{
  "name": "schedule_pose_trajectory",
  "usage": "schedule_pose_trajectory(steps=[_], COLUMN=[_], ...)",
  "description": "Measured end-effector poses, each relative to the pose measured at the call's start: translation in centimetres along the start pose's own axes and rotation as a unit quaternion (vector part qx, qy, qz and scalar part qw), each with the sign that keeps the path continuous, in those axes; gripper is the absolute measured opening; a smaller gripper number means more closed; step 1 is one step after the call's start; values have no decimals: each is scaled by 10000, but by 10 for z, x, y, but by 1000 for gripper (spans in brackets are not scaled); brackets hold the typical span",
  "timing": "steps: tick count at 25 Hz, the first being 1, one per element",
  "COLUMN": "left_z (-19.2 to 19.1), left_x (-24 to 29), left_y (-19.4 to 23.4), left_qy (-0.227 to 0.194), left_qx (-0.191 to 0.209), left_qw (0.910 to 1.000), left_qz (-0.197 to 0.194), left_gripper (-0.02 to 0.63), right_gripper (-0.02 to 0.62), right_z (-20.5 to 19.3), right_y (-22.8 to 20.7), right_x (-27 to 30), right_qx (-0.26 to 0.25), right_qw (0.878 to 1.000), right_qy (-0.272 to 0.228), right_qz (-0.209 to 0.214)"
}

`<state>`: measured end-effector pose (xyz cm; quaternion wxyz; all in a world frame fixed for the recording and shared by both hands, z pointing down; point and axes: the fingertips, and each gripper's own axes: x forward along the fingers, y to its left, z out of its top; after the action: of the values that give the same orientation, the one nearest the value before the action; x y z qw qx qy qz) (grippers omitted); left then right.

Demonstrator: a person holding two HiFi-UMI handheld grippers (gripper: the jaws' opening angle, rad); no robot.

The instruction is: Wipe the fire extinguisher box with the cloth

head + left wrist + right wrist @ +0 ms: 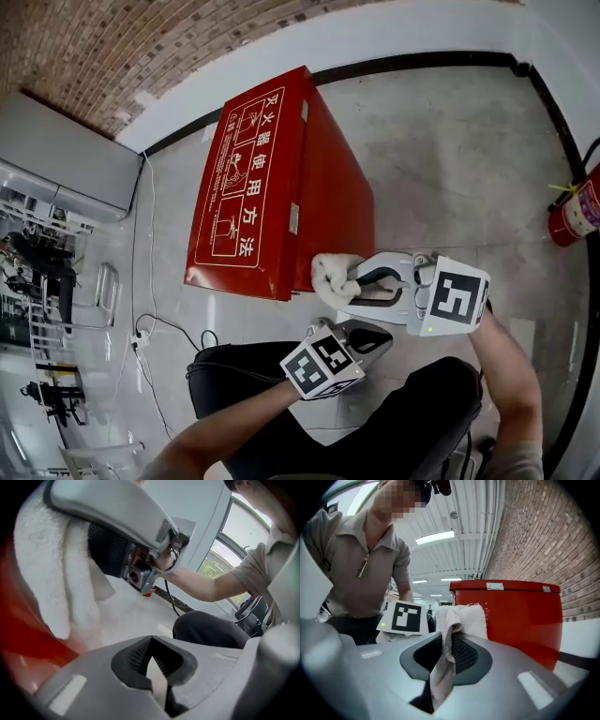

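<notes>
The right gripper (pixel 364 281) is closed on a fold of the white cloth (pixel 335 274) and holds it at the lower right corner of the red fire extinguisher box (pixel 281 178), near the middle of the head view. There the cloth seems to touch the box's side wall, though I cannot be sure of the contact. The left gripper (pixel 380 339) is just below it, jaws together with nothing between them, and takes no part. I judge that the wiping is now at this side wall, but nothing on the red surface shows which parts are already wiped, so the lid with the white writing may be left to do.
</notes>
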<state>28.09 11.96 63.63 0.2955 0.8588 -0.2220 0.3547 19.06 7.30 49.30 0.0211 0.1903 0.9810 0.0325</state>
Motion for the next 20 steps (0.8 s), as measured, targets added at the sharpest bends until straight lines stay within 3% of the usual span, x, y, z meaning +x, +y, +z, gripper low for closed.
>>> schedule_pose_trajectory(steps=[2,8,11,15,20], left_z=[-4,-9,-3,-1,-14], left_x=[2,12,20,28,32], left_y=[1,9,11,16,17], left_qy=[32,23,-25,-5,64], left_qx=[-31,27,54,175,170], left_qw=[10000,9999,9999,9998,9998], left_qz=[-2,135,87,34,-47], left_gripper=[0,0,0,0,0], right_gripper=[78,78,78,78,78], right_z=[-11,-54,-59,-84,-114], right_y=[6,-56,-84,-136,-212], right_x=[-1,-11,-14,-27,-43], right_qx=[163,355,479,373,681], right_qw=[9998,9896,9861,9797,9624], right_qy=[1,153,-6,251,404], right_qz=[139,-1385,-1590,-1953,-2600])
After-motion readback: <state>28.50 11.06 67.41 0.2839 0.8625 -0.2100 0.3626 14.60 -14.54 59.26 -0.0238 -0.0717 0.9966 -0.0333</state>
